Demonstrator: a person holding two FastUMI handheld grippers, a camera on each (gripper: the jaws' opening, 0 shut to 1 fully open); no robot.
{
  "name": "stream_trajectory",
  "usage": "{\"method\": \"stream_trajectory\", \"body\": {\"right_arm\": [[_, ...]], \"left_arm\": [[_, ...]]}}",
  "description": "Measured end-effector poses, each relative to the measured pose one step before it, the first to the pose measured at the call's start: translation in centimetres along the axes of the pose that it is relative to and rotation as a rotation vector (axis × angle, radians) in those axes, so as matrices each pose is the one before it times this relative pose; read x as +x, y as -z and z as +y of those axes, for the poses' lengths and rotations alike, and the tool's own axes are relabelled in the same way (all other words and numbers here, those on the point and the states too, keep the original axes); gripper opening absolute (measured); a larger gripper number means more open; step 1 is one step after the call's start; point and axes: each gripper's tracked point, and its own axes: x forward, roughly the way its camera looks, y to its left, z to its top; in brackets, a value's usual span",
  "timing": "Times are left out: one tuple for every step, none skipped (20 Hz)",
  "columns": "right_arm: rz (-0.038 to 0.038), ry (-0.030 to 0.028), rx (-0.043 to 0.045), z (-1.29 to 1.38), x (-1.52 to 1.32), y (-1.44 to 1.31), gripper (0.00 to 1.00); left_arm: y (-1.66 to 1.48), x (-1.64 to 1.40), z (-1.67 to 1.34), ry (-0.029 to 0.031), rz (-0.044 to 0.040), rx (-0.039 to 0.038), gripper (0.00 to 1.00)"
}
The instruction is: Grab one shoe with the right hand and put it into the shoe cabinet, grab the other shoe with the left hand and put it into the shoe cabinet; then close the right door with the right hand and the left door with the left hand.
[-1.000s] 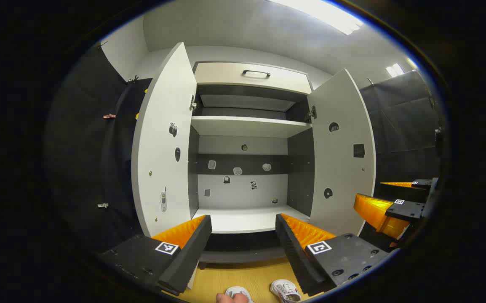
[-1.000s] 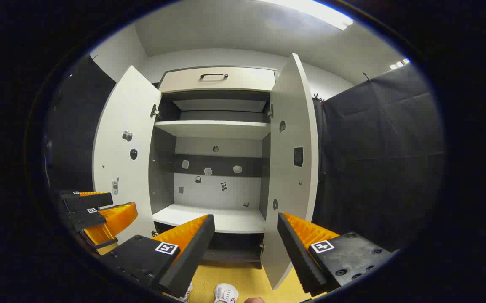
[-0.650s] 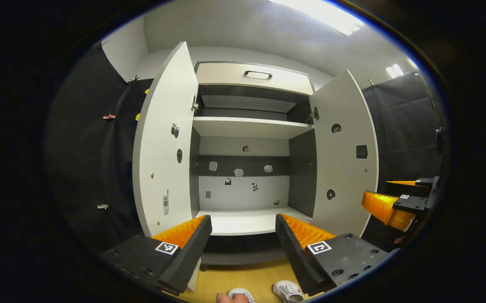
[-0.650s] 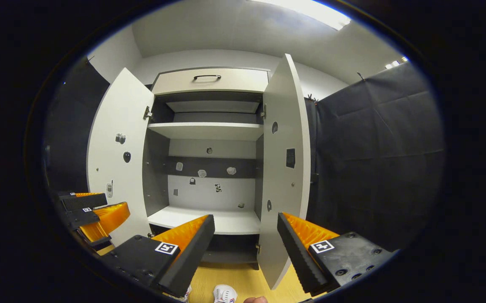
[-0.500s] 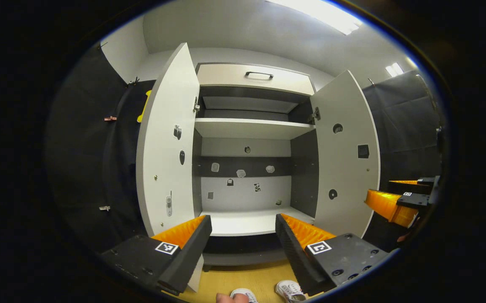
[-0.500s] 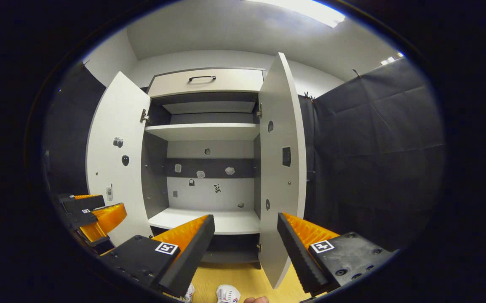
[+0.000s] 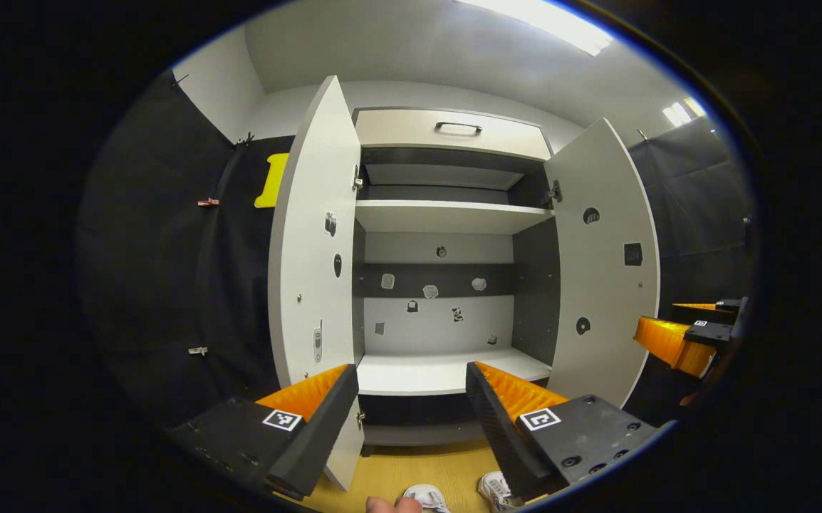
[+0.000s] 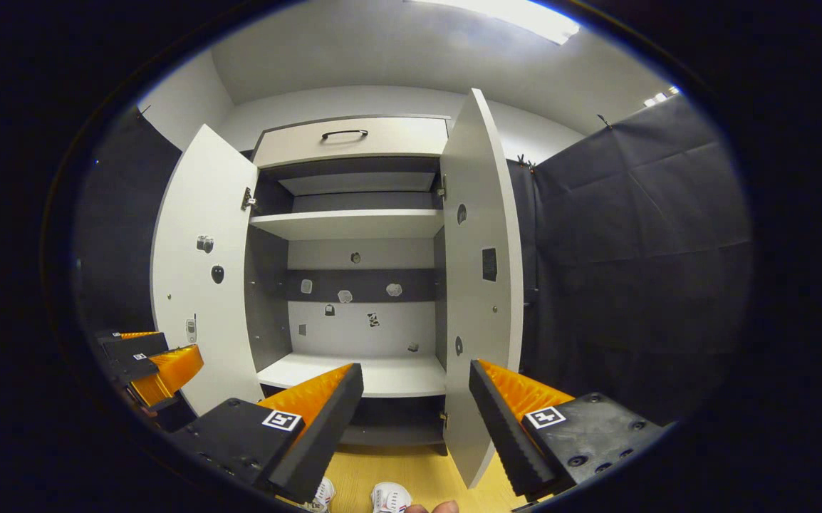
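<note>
The shoe cabinet (image 7: 446, 217) stands in front of me with its left door (image 7: 315, 235) and right door (image 7: 607, 263) swung wide; its lower shelf (image 7: 446, 370) is bare. Two white shoes (image 7: 425, 496) (image 7: 496, 488) lie on the floor below my left gripper (image 7: 411, 374), which is open and holds nothing. In the right gripper view the shoes (image 8: 389, 496) (image 8: 323, 493) sit at the bottom edge under my right gripper (image 8: 417, 370), open too. The right gripper (image 7: 657, 320) shows off to the right, the left gripper (image 8: 183, 345) off to the left.
A drawer with a dark handle (image 7: 457, 127) tops the cabinet, above an upper shelf (image 7: 446, 214). Black cloth walls (image 8: 632, 271) close in both sides. The floor (image 7: 411, 470) is yellow wood. A fingertip (image 7: 389, 504) pokes in at the bottom edge.
The cabinet has slid rightward in the left gripper view and leftward in the right gripper view, so the grippers have drifted apart. Both stay open; the shoes stay on the floor.
</note>
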Motion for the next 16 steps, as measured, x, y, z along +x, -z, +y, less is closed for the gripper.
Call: {"method": "stream_trajectory", "body": {"right_arm": [[0.00207, -0.00413, 0.00030, 0.147, 0.012, 0.065, 0.98], [0.00297, -0.00467, 0.00249, 0.153, -0.022, 0.078, 0.98], [0.00131, -0.00871, 0.00503, 0.209, -0.091, 0.022, 0.98], [0.00180, -0.00721, 0.00370, 0.268, -0.067, 0.027, 0.98], [0.00418, -0.00337, -0.00099, 0.116, -0.004, 0.200, 0.98], [0.00758, -0.00758, -0.00404, 0.219, -0.103, 0.316, 0.98], [0.01285, -0.01002, -0.00422, 0.349, -0.138, 0.569, 0.98], [0.02387, -0.01436, -0.00117, 0.468, -0.211, 0.942, 0.98], [0.02685, -0.01361, 0.00140, 0.479, -0.221, 1.160, 0.98], [0.03061, -0.01523, 0.00434, 0.439, -0.332, 1.303, 0.98], [0.03876, -0.01662, 0.00513, 0.508, -0.232, 1.473, 0.98], [0.04168, -0.01383, 0.00351, 0.486, -0.219, 1.903, 0.98], [0.04934, -0.01776, 0.00743, 0.558, -0.206, 2.047, 0.98], [0.05629, -0.01605, 0.01083, 0.562, -0.038, 2.344, 0.98], [0.05028, -0.01821, 0.01857, 0.415, -0.092, 2.300, 0.98], [0.05006, -0.01011, 0.01925, 0.284, -0.015, 2.335, 0.98]], "left_arm": [[-0.184, -0.137, 0.086, -0.00016, -0.00498, -0.00066, 0.95], [-0.054, -0.043, 0.067, -0.00005, -0.00582, -0.00130, 0.95], [-0.145, -0.140, 0.076, -0.00021, -0.00580, -0.00227, 0.95], [0.003, -0.050, 0.044, -0.00014, -0.00363, -0.00127, 0.95], [-0.027, -0.111, 0.189, -0.00245, -0.00280, 0.00086, 0.95], [-0.012, -0.025, 0.239, -0.00409, -0.00319, 0.00259, 0.95], [0.059, -0.096, 0.205, -0.00309, -0.00291, 0.00323, 0.95], [0.052, -0.062, 0.208, -0.00376, -0.00194, 0.00348, 0.95], [0.013, -0.109, 0.218, -0.00255, -0.00177, 0.00155, 0.95], [0.157, -0.117, 0.166, -0.00236, -0.00100, 0.00021, 0.95], [0.129, -0.194, 0.117, -0.00150, -0.00027, -0.00061, 0.95], [0.131, -0.175, 0.121, -0.00203, 0.00011, 0.00015, 0.95], [0.118, -0.205, 0.117, -0.00087, -0.00092, 0.00204, 0.95], [0.154, -0.169, 0.091, -0.00325, -0.00089, 0.00332, 0.95], [0.161, -0.174, 0.120, -0.00178, 0.00119, 0.00401, 0.95], [0.291, -0.164, 0.046, -0.00260, 0.00463, 0.00431, 0.95]]}}
